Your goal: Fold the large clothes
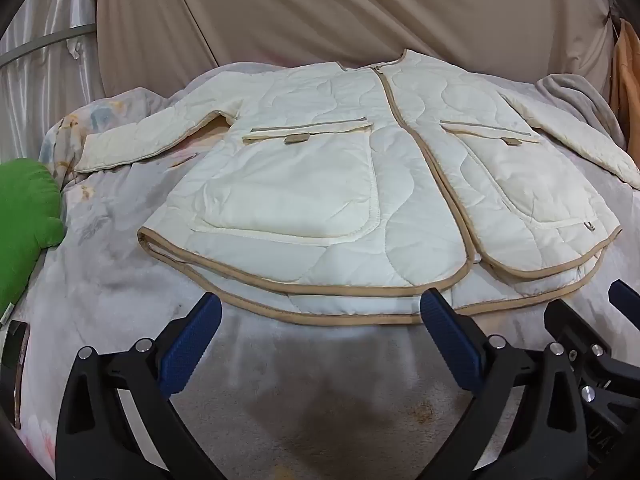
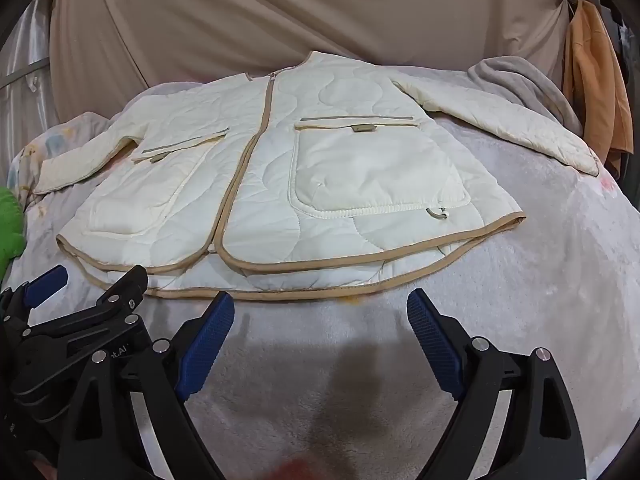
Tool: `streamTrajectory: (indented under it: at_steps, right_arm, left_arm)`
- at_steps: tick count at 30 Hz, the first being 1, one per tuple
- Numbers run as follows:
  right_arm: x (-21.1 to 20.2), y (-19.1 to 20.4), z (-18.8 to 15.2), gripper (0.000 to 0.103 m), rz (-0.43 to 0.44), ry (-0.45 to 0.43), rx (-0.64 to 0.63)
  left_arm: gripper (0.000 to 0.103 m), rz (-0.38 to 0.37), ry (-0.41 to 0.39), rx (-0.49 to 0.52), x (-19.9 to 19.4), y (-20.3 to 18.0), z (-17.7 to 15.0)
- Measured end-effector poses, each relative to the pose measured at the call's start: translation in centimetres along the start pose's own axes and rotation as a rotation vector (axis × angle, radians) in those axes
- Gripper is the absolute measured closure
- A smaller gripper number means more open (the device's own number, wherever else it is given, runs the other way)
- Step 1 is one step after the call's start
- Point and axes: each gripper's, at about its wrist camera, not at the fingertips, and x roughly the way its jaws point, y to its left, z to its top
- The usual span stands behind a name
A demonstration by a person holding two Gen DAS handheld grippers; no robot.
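Left wrist view. Lying flat and face up on the bed [image 1: 120, 280]: quilted jacket [image 1: 320, 184], cream, wavy stitching, tan binding along hem, front opening and collarless neck. Spreading outward to both sides: sleeves, unfolded. Showing on the front: two large patch pockets with flaps and small tan tabs. Peeking out below the front hem: longer back hem. Hovering just short of the hem, touching nothing: left hand-held gripper [image 1: 320, 320], black frame, ribbed blue pads, fingers spread wide, gripping nothing. Covering the bed: plush grey blanket with faint floral print. Sitting at the left edge: green plush item [image 1: 24, 220]. Hanging behind: beige curtain [image 1: 320, 8].

Right wrist view. Resting in the same place, centred on the bed: same jacket [image 2: 288, 184], front closed, small loop under the near pocket. Hovering near the hem without contact: right hand-held gripper [image 2: 320, 324], fingers spread, holding nothing. Bunching at the far right corner: grey fleece throw [image 2: 520, 80]. Hanging beyond: orange garment [image 2: 596, 92].

Progress, judging by layout: spreading apparently done; folding not yet begun; sleeves and body remaining.
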Motion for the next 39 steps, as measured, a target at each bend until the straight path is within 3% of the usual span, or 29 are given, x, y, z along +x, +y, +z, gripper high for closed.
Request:
streamTrajectory:
  at_steps: [39]
  right_arm:
    - [0.11,0.35,0.01,0.018,-0.019,0.001,-0.022]
  left_arm:
    - [0.01,0.032,-0.006,0.017,-0.32,0.27,-0.14]
